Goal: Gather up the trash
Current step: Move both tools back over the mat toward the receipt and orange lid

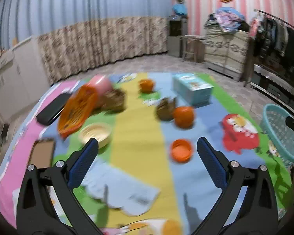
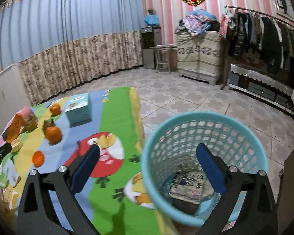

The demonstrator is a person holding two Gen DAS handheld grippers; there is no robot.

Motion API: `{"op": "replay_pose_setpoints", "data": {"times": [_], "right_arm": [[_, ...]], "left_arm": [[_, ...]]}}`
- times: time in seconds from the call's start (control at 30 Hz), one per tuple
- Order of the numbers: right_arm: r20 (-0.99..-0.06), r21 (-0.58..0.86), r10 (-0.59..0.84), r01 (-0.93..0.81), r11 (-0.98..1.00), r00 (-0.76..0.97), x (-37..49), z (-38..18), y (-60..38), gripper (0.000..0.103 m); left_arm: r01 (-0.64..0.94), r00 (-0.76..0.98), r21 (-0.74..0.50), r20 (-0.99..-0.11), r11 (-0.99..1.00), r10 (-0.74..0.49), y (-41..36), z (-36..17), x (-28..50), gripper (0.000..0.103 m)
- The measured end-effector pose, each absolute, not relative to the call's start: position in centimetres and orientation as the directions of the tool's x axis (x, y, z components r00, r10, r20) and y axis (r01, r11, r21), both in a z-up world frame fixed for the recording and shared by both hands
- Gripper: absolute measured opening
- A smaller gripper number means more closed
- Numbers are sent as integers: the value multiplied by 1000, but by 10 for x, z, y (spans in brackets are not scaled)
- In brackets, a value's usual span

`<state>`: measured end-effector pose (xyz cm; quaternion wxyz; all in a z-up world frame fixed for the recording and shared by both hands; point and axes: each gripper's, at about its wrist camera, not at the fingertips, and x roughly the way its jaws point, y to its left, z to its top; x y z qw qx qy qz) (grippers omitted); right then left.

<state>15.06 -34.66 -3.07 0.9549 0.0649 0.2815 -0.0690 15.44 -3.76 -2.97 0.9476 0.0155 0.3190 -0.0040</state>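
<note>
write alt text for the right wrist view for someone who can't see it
The right gripper, its jaws open and empty, hangs over a turquoise mesh trash basket that already holds some wrappers. The basket stands beside a table covered with a colourful cartoon-bird cloth; on it lie oranges, a light blue box and other small items.

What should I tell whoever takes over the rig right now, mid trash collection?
Right gripper: jaws wide open, empty, above the teal mesh basket beside the table.
Left gripper: jaws open, empty, over the cartoon tablecloth.
Done: some wrappers lie in the basket's bottom.
Left: on the table, likely trash includes the orange snack bag, the orange lid and the light blue paper. The oranges and the blue carton probably stay.
</note>
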Motion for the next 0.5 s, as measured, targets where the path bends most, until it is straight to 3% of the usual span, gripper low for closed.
{"op": "replay_pose_setpoints", "data": {"times": [0.17,0.5], "right_arm": [[-570,72,-65,129,989,819,152,-40,-322,96],[-590,46,-48,93,995,806,156,-48,-306,97]], "left_arm": [[-45,761,32,-646,998,55,-1,-46,148,97],[-48,689,-22,-724,999,17,15,-71,139,97]]}}
